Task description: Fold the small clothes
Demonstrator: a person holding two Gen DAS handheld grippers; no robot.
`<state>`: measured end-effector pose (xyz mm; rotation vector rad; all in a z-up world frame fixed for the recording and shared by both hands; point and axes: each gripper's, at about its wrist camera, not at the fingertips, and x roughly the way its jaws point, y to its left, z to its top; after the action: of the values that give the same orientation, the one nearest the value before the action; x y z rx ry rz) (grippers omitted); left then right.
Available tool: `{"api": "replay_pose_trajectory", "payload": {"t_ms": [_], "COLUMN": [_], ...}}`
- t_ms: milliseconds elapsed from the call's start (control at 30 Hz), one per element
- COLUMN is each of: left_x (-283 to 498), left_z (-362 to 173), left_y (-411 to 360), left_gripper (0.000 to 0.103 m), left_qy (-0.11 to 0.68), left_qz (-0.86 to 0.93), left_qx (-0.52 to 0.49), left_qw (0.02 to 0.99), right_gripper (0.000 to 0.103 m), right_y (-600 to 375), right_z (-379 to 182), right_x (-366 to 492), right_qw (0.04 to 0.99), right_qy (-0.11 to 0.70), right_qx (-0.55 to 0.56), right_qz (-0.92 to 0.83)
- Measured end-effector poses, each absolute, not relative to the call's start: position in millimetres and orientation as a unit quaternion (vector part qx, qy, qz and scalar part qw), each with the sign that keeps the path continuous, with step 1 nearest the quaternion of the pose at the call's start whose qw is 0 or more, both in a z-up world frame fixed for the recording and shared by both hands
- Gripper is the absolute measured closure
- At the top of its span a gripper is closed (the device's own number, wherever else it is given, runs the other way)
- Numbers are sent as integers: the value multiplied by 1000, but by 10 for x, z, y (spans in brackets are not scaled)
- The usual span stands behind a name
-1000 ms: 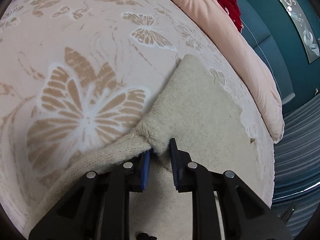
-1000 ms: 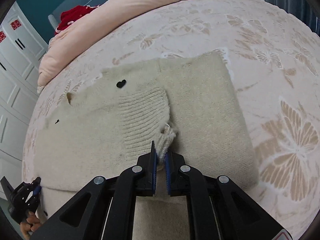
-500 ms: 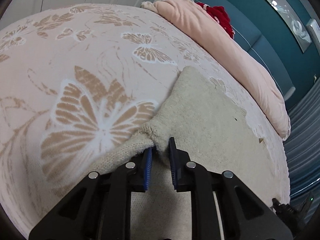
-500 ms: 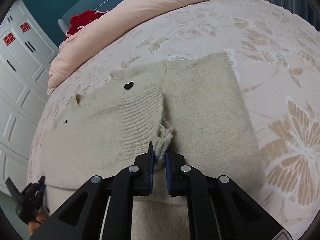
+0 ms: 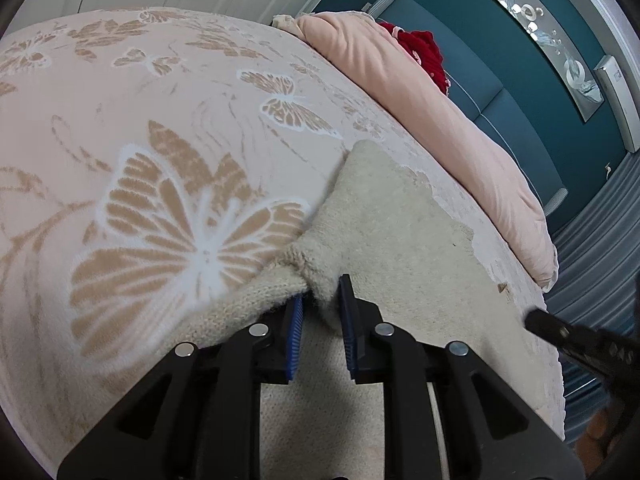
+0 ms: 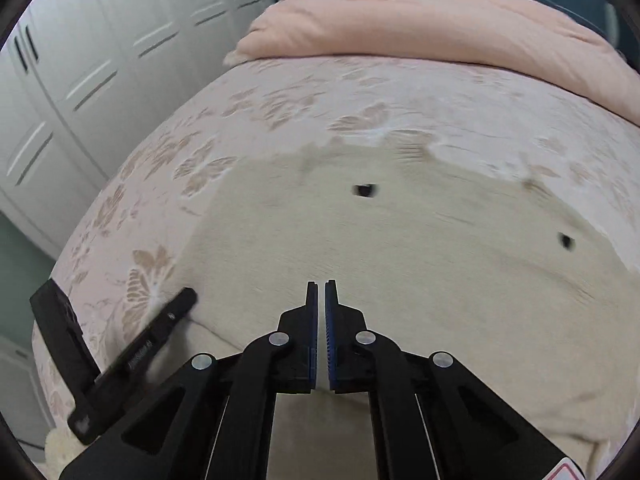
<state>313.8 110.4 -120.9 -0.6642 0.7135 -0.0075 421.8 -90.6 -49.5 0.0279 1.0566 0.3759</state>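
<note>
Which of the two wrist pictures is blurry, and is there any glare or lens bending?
Right wrist view: motion-smeared, the cream sweater and its dark buttons streaked, only the shut right gripper crisp. Left wrist view: sharp, knit fuzz clear at the left gripper pinching a fold. Both: soft even light, no glare, fisheye bulging the butterfly bedspread.

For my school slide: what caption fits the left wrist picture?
Left gripper pinches a fold of the cream sweater on the butterfly bedspread.

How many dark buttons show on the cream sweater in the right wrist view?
2: one button near the sweater's middle, another button further right. Folded layers may hide more.
</note>
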Motion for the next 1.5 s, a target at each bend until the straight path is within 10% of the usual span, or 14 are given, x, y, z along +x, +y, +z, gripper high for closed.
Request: {"api": "replay_pose_trajectory", "payload": {"t_ms": [467,1100,1267,1500], "left_x": [3138,3165,2286,976], "left_z": [-1263,-1092,-677,-785], "left_y": [1050,1054,1346,1746], "left_gripper": [85,83,16,10], "left_qy": [325,373,381,484], "left_qz": [-11,-5,8,-27], "left_qx": [-304,-286,-238,-229], "left_qw": [895,883,893,844], "right_gripper": [103,94,40,31], "right_y": [110,-3637,-3858,-3834], "right_z": [-910,-568,-407,-816], "right_x": [5217,2448,1119,-212], "right_qw": [838,855,866,807], "right_qy": [528,471,447,495], "right_qx": [-48,184,177,302], "right_qz": [130,-113,-136,-111]}}
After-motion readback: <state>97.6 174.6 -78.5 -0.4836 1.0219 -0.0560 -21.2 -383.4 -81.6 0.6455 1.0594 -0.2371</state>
